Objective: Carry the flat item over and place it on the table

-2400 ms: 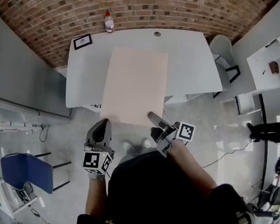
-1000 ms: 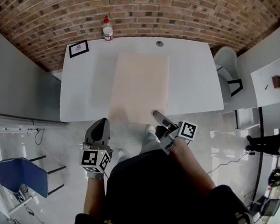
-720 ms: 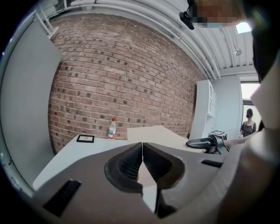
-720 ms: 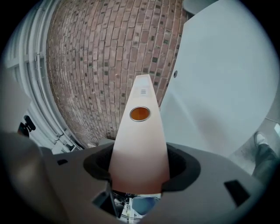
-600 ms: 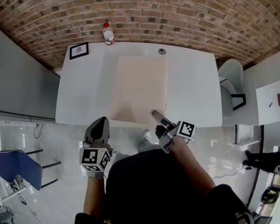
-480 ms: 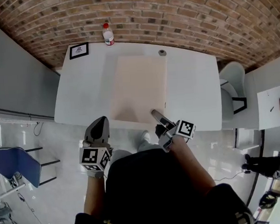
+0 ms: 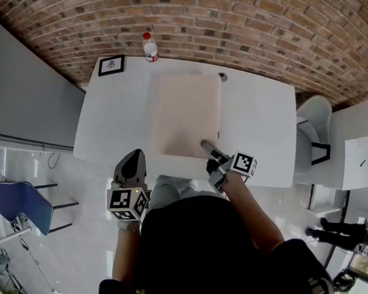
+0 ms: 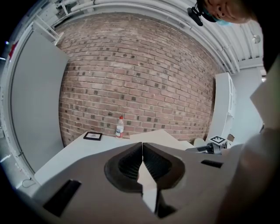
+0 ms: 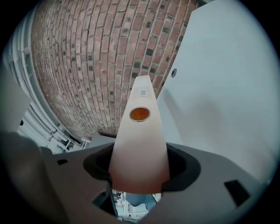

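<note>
Seen from your head, a white bench stands against a brick wall. The task's flat board, pale beige and rectangular, lies over the middle of the bench with its long side running away from you. Your right gripper holds the board at its near edge, close to the right corner. In the right gripper view the jaws are clamped on the board, which runs ahead to a round orange mark. A soft shadow along its left side suggests the board is raised a little (no view settles whether its far edge touches the bench). Your left gripper hangs just off the bench's near edge, apart from the board, and the left gripper view shows its jaws pressed together on nothing. A bottle and a small framed picture sit at the far left, clear of the board. The board looks thin, stiff and light, with a smooth face that could slide between the pads. Held by one edge it probably levers hard, so a deep bite over the near edge seems safest.
</note>
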Demonstrator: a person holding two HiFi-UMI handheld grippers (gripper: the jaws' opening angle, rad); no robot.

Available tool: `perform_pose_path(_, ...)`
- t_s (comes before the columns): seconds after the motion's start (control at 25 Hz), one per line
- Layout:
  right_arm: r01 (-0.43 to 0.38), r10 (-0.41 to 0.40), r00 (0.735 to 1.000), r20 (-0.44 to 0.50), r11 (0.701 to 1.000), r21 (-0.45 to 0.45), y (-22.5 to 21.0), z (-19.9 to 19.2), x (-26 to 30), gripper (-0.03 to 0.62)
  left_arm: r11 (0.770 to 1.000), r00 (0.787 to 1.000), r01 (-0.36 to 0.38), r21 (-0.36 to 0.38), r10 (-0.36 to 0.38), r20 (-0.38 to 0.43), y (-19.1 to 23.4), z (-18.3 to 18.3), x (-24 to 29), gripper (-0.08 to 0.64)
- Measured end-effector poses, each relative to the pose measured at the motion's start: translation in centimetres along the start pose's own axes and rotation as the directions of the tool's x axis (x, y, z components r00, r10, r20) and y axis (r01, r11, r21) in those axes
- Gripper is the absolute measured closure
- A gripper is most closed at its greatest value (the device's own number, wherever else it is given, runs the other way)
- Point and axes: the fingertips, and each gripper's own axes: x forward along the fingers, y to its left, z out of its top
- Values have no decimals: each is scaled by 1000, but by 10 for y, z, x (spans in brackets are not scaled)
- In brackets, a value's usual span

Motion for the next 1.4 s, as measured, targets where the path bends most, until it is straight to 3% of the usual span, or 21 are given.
perform_pose_path(0.12,-13,13,1000,5,1000,24,-2,8,16,296,1000,1000,-5,-5,5,-4,8,5,12,555)
perform_pose_path(0.4,31,-32,999,16,998,52,-18,24,51,295,999,999,17,51,-15,-43,29,19,42,555)
perform_pose_path(0.6,69,-71,997,28,995,67,-26,36,76,291,998,997,48,42,-46,-63,45,26,64,555)
perform_pose_path(1.2,118,-116,988,99,993,-6,-42,76,130,285,996,991,90,27,-87,-99,88,36,121,555)
perform_pose_path(1.4,167,-162,978,129,986,-30,-52,92,143,281,994,987,104,14,-101,-124,91,33,134,555)
